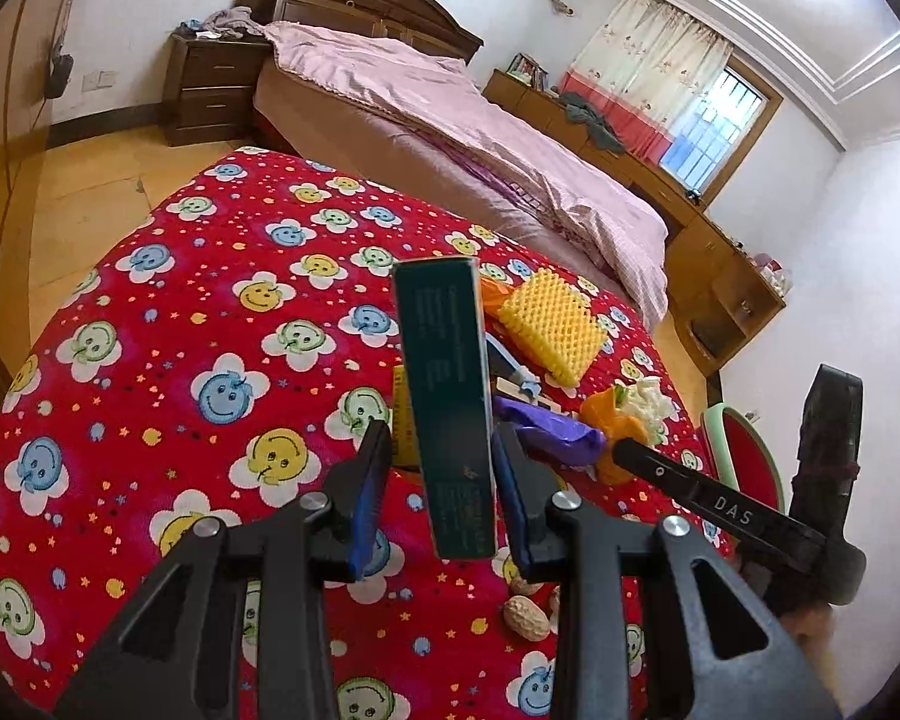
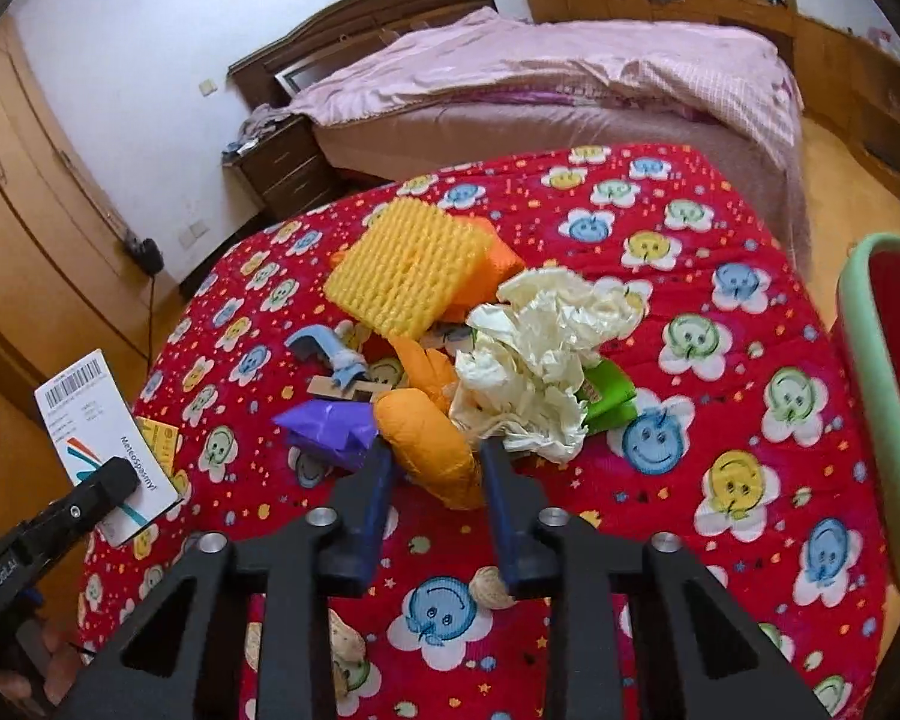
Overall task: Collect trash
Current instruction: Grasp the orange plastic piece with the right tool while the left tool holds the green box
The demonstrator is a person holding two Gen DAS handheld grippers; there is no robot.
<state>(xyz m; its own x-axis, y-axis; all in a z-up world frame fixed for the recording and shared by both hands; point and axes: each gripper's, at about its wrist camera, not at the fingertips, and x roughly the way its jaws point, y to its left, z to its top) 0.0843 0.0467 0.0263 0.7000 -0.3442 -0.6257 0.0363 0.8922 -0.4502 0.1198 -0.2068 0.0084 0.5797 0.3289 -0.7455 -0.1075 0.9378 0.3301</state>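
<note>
**Box lifted in my left gripper, right one astride the orange wad**

My left gripper (image 1: 441,480) is clamped on a slim dark-teal carton (image 1: 447,396), its blue pads pressed against both narrow sides; the carton stands upright, raised off the red smiley-flower cloth (image 1: 180,312). In the right wrist view the same carton shows its white barcoded face (image 2: 105,438) off to the left.

My right gripper (image 2: 432,474) has its fingers either side of a crumpled orange wrapper (image 2: 435,450); I cannot tell whether they are pressing it. The wrapper lies on the cloth, in the trash pile with a purple scrap (image 2: 330,429), crumpled cream paper (image 2: 540,354), a yellow foam net (image 2: 405,270) and a green piece (image 2: 609,399). Peanut shells (image 2: 492,588) lie near my fingers.
</note>
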